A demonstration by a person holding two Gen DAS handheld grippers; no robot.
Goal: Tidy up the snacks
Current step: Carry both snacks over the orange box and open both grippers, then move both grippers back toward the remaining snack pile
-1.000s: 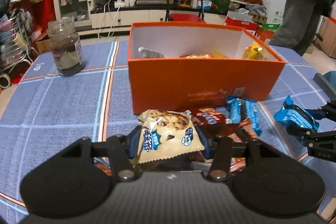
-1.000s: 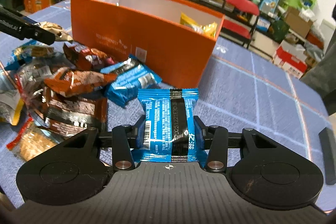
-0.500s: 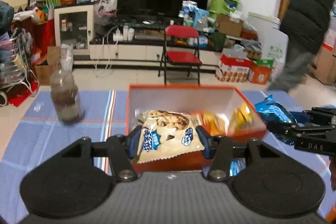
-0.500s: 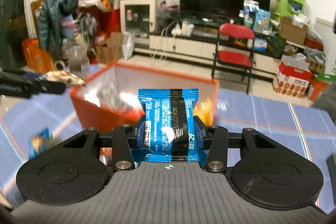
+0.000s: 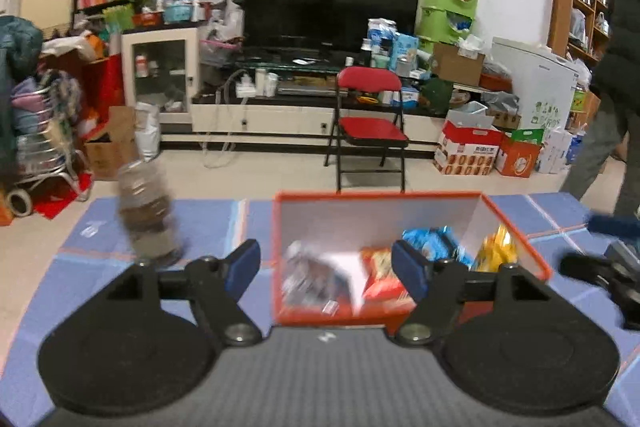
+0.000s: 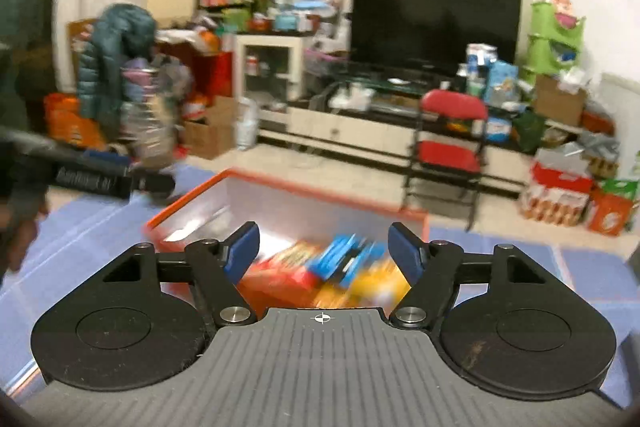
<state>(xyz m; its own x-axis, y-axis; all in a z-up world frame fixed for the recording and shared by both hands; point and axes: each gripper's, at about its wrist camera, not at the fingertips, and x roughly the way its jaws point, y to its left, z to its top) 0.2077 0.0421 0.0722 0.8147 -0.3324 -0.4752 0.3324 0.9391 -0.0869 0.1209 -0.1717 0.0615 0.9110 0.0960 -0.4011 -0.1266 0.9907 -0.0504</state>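
Note:
The orange box (image 5: pixel 380 194) sits on the blue checked cloth just beyond my left gripper (image 5: pixel 325 269), whose jaws are opening with nothing pressed between them. A blurred cookie packet (image 5: pixel 316 281) lies loose inside the box, beside an orange packet (image 5: pixel 380 273), a blue packet (image 5: pixel 432 243) and a yellow one (image 5: pixel 496 247). My right gripper (image 6: pixel 323 253) hangs over the same box (image 6: pixel 192 201), jaws also opening. The blurred blue packet (image 6: pixel 344 259) is free below its pads. Each gripper shows in the other's view: the right gripper (image 5: pixel 600 267) and the left gripper (image 6: pixel 112 181).
A dark-filled glass jar (image 5: pixel 148 215) stands on the cloth left of the box. A person in a dark coat (image 5: pixel 616 87) stands at the far right. A red folding chair (image 5: pixel 372 131) and a cluttered TV stand lie beyond the table.
Both grippers rose from the snack pile to above the box, then opened. The cookie packet left my left gripper and the blue packet left my right gripper; both now sit in the box.

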